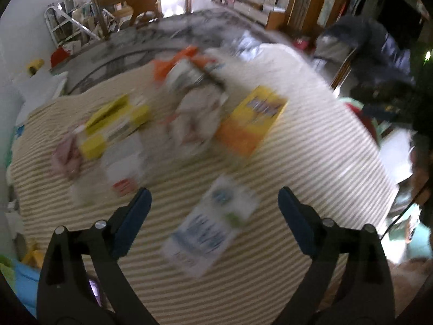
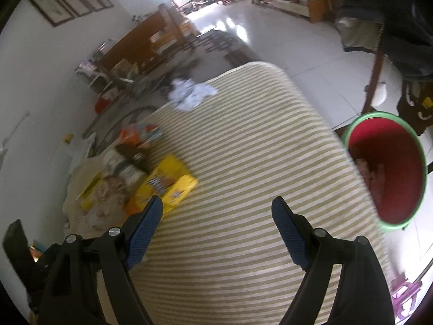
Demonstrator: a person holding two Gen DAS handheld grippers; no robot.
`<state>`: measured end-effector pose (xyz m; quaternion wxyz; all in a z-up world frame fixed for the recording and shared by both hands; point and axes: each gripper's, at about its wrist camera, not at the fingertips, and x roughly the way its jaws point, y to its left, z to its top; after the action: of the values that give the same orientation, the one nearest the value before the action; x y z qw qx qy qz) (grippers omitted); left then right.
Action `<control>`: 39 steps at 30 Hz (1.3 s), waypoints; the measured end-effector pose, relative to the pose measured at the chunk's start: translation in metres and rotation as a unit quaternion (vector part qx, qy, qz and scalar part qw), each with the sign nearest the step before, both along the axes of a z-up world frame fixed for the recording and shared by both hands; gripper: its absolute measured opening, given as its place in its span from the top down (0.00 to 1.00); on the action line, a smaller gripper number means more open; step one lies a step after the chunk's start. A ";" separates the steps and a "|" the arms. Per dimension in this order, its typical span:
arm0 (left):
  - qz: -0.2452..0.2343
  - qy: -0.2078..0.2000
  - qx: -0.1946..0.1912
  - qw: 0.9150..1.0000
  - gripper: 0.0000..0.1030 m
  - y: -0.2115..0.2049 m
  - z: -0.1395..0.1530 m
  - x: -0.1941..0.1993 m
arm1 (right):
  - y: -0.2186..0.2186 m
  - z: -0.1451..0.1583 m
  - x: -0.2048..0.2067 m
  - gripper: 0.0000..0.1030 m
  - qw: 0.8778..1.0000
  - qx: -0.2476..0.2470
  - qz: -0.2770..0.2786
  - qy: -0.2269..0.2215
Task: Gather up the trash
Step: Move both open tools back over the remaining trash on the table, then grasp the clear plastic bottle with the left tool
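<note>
the striped mat (image 1: pixel 311 168) is the landmark; the left gripper (image 1: pixel 213 205) hangs over its near part with fingers spread wide and nothing between the pads; just beyond its tips a white and blue packet (image 1: pixel 208 230) lies flat on the mat, blurred; farther up the mat sit a yellow and orange box (image 1: pixel 251 119), crumpled white wrappers (image 1: pixel 197 119) and a yellow and white carton (image 1: pixel 113 127), possibly touching one another; the right gripper (image 2: pixel 216 211) hovers over a bare stretch of the mat, fingers likewise wide and empty; a red bucket with a green rim (image 2: pixel 389 168) stands just off the mat's right edge.
</note>
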<state>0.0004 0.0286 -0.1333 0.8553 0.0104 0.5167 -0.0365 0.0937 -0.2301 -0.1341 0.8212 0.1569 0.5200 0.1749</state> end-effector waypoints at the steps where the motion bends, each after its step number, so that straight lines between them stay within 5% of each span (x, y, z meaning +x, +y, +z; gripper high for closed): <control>1: 0.007 -0.003 0.004 1.000 0.11 0.009 -0.001 -0.005 | 0.006 0.000 -0.002 0.22 1.000 0.002 0.005 0.002; 6: 0.088 -0.029 -0.050 0.994 0.10 0.060 0.006 -0.017 | 0.028 -0.003 -0.017 0.22 1.000 0.002 0.011 0.009; 12: 0.254 -0.034 -0.174 0.951 0.10 0.128 0.002 -0.018 | 0.051 -0.001 -0.033 0.22 1.000 -0.003 0.025 0.003; 19: 0.372 -0.013 -0.294 0.880 0.10 0.151 -0.031 0.006 | 0.053 0.000 -0.043 0.22 1.000 -0.007 0.019 0.003; 24: 0.403 0.005 -0.313 0.860 0.10 0.146 -0.050 0.031 | 0.063 -0.001 -0.050 0.22 0.999 -0.024 0.038 0.004; 29: 0.441 0.046 -0.339 0.830 0.06 0.154 -0.079 0.047 | 0.076 -0.004 -0.052 0.22 0.998 -0.035 0.056 0.009; 31: 0.445 0.058 -0.345 0.825 0.07 0.155 -0.087 0.049 | 0.081 -0.004 -0.051 0.22 0.997 -0.038 0.062 0.009; 34: 0.441 0.048 -0.334 0.832 0.18 0.153 -0.085 0.050 | 0.089 -0.005 -0.052 0.22 0.996 -0.043 0.071 0.009; 39: 0.428 0.039 -0.365 0.826 0.28 0.163 -0.087 0.042 | 0.110 -0.013 -0.052 0.22 0.993 -0.057 0.103 0.021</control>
<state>0.0426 0.1917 -0.2203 0.7056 -0.5259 0.4515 0.1473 0.0415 -0.1197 -0.1472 0.7955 0.0588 0.5593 0.2256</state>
